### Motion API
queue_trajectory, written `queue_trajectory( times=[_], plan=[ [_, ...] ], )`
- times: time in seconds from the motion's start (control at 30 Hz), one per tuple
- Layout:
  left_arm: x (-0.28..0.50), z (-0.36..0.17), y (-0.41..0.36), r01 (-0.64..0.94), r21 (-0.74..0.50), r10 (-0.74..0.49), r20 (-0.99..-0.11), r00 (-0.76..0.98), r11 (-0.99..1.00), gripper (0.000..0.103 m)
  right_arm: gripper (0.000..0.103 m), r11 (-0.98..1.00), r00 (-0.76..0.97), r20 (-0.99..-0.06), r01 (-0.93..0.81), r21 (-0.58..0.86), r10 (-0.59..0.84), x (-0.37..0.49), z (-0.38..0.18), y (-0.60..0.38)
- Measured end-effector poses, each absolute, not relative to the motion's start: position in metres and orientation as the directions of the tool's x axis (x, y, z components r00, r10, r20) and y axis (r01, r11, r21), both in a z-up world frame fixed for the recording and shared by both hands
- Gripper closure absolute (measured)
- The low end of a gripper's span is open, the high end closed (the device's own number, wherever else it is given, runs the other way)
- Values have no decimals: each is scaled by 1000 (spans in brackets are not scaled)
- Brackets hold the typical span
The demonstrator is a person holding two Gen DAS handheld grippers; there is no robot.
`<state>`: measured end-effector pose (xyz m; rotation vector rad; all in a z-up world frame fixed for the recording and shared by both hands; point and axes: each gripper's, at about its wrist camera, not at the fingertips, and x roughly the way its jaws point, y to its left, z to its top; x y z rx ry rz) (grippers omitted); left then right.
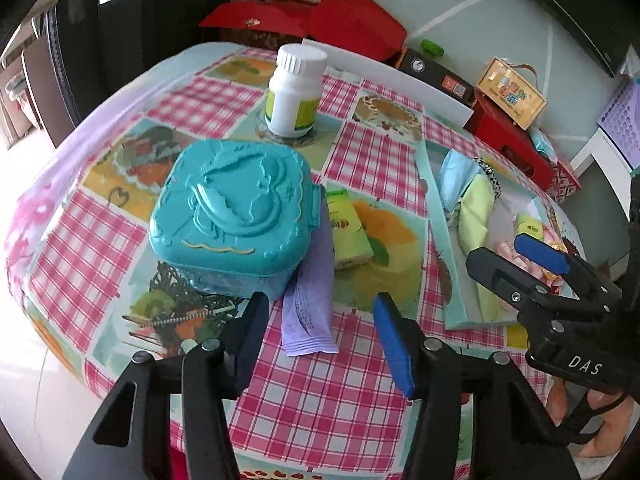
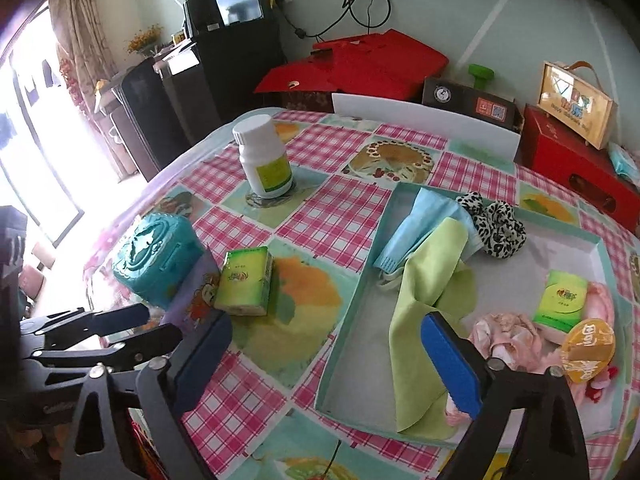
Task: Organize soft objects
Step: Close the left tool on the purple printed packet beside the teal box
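Note:
A purple sachet (image 1: 308, 308) lies on the checked tablecloth, leaning against a teal plastic box (image 1: 232, 216). My left gripper (image 1: 324, 340) stands open around the sachet's near end, pads apart from it. A green tissue pack (image 1: 348, 228) lies just beyond. To the right, a teal tray (image 2: 352, 304) holds a green cloth (image 2: 424, 292), a blue mask (image 2: 420, 224), a leopard scrunchie (image 2: 496, 228), a pink cloth (image 2: 508, 336) and another tissue pack (image 2: 564, 300). My right gripper (image 2: 328, 364) is open above the tray's left wall, holding nothing.
A white bottle (image 1: 296, 92) stands at the back of the table. Red boxes (image 2: 372, 60) and a white board (image 2: 424, 120) crowd the far edge. An orange round pack (image 2: 588, 352) lies in the tray's right corner. The table edge falls away at left.

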<state>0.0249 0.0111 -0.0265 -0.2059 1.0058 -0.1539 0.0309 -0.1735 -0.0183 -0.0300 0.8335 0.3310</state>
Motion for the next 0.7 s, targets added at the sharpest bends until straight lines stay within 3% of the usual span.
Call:
queue_trajectory(
  times=[0.33, 0.7],
  plan=[
    [35, -38, 14, 19, -276, -250, -835, 491, 961, 78, 12, 941, 605, -746, -327, 84, 277, 35, -24, -163],
    [38, -44, 22, 7, -323, -286, -826, 485, 946, 78, 12, 936, 586, -765, -347, 62, 268, 37, -31, -153]
  ],
)
